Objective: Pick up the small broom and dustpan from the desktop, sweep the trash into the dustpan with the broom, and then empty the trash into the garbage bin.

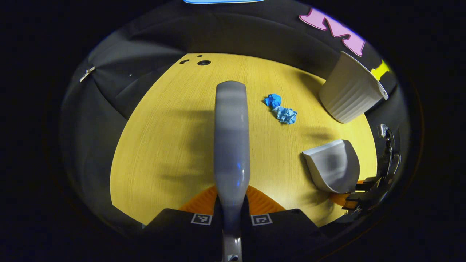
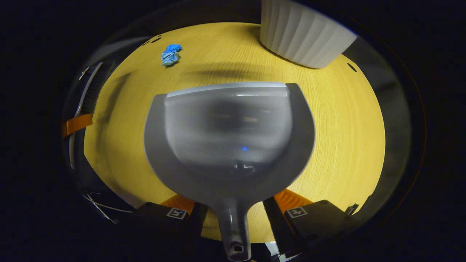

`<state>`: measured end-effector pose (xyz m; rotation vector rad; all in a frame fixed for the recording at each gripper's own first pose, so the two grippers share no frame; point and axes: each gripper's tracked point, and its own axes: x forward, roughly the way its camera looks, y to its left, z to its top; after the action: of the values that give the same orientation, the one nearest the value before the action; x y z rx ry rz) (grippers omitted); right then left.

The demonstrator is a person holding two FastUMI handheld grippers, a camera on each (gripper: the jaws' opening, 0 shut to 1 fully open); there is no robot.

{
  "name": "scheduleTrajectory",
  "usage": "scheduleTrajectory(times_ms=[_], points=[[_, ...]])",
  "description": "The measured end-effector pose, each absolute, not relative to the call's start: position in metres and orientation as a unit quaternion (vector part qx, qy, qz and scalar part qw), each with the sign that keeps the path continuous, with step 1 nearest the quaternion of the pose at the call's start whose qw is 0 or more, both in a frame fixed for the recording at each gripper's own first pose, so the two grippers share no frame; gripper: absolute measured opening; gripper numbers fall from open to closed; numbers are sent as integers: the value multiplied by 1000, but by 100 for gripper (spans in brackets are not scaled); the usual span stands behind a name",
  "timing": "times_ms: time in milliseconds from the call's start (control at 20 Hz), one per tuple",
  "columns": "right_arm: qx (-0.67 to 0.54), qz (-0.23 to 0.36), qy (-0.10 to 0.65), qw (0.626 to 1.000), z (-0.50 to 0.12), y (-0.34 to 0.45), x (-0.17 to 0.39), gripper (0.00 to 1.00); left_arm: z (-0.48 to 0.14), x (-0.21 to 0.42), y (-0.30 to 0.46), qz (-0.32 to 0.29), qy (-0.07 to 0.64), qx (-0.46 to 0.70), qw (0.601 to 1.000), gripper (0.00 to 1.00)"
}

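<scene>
Left gripper [image 1: 232, 214] clamps broom [image 1: 231, 138]; right gripper [image 2: 236, 213] clamps dustpan [image 2: 229, 142]; trash [image 1: 280, 109] ahead.

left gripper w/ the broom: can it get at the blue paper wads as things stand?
Probably yes. The left gripper holds the broom in its jaws, and bare desk lies between it and the blue paper wads. The dustpan and white bin sit off to the side.
</scene>
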<state>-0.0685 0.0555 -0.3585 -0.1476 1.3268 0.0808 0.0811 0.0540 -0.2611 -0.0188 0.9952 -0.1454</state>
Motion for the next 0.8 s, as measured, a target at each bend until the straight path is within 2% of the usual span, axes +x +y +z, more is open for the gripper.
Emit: scheduleTrajectory(times_ms=[100, 150, 350, 450, 650, 700, 800], points=[[-72, 44, 617, 782, -358, 55, -70, 46, -259, 94, 49, -67, 476, -3, 877, 24], [-76, 57, 620, 779, -358, 54, -71, 42, -258, 102, 46, -70, 475, 3, 877, 24], [-102, 139, 630, 758, -355, 50, -77, 34, -269, 140, 37, -80, 486, 51, 869, 24], [-121, 168, 628, 750, -356, 41, -76, 34, -276, 161, 30, -94, 495, 66, 861, 24], [-150, 196, 628, 738, -356, 17, -72, 34, -286, 201, 23, -113, 513, 117, 843, 24], [-153, 201, 629, 735, -356, 12, -73, 34, -288, 208, 24, -117, 521, 143, 833, 21], [-152, 210, 633, 729, -355, 5, -75, 33, -295, 219, 23, -128, 535, 192, 813, 24]])
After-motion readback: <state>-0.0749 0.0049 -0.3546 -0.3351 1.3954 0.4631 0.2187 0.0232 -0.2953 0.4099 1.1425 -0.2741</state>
